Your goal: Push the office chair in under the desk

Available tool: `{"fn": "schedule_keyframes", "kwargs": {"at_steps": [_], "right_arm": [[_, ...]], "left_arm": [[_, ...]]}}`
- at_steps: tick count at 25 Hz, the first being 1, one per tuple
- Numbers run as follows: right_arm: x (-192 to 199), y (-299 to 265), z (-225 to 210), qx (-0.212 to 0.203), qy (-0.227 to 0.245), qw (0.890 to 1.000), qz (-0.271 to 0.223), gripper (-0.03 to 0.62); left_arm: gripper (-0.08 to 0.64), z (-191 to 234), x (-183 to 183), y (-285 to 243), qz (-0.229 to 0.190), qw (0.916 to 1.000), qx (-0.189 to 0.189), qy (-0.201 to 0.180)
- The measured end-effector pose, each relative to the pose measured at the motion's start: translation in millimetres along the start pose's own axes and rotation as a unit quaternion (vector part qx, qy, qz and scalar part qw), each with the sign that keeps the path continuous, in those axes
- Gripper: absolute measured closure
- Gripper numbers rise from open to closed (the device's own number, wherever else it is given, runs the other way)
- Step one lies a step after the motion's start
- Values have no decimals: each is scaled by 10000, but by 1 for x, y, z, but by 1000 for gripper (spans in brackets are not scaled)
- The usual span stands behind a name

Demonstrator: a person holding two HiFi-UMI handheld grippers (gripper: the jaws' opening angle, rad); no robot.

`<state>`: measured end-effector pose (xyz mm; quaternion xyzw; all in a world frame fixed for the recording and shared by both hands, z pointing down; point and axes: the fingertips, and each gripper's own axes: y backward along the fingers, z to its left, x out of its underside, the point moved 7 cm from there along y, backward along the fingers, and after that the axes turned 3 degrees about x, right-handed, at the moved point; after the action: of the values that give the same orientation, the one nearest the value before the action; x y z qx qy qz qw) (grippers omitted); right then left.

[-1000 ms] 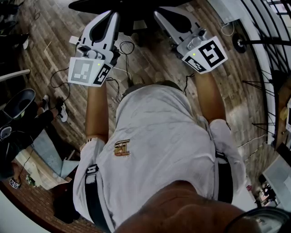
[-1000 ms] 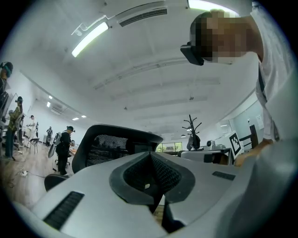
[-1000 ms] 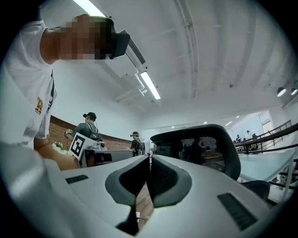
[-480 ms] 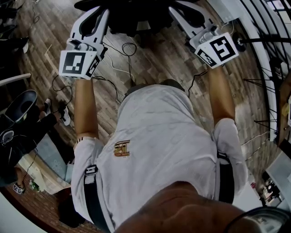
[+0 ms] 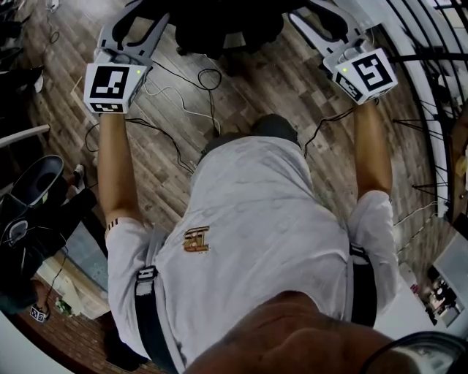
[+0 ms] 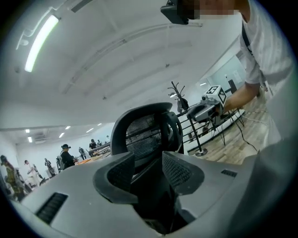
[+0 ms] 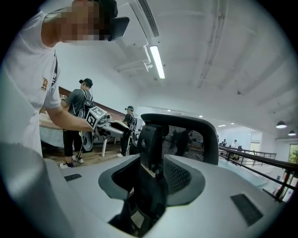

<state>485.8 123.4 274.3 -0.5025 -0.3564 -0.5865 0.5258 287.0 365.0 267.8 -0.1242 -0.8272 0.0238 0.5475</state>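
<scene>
The black office chair (image 5: pixel 219 22) shows at the top edge of the head view, only partly in frame. My left gripper (image 5: pixel 128 25) reaches to its left side and my right gripper (image 5: pixel 325 18) to its right side. In the left gripper view the jaws (image 6: pixel 148 173) stand apart after just opening, with a dark part of the chair between them and the mesh back (image 6: pixel 144 135) behind. In the right gripper view the jaws (image 7: pixel 149 179) have likewise just opened around a black upright bar (image 7: pixel 151 139) of the chair frame. No desk is in view.
Loose cables (image 5: pixel 194 95) lie on the wooden floor (image 5: pixel 278 88) in front of my feet. A black railing (image 5: pixel 431 109) runs along the right. A dark seat (image 5: pixel 29 182) and bags sit at the left. Several people (image 7: pixel 84 111) stand farther off.
Both grippers have spread apart and moved toward the top of the head view, the left one farther. The left gripper has rolled so that its marker cube faces up.
</scene>
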Motion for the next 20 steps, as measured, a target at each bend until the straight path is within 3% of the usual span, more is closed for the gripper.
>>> {"fn": "schedule_keyframes", "kwargs": {"at_steps": [9, 14, 20], "right_arm": [[22, 10, -54, 274, 580, 9938, 913, 379], [42, 0, -101, 250, 1021, 9838, 1452, 362], [68, -29, -140, -162, 1380, 9692, 2035, 354]], "left_arm": [[313, 23, 28, -27, 1007, 9893, 324, -1005], [293, 36, 50, -48, 1426, 9821, 400, -1163], [279, 52, 71, -67, 1890, 9705, 643, -1355]]}}
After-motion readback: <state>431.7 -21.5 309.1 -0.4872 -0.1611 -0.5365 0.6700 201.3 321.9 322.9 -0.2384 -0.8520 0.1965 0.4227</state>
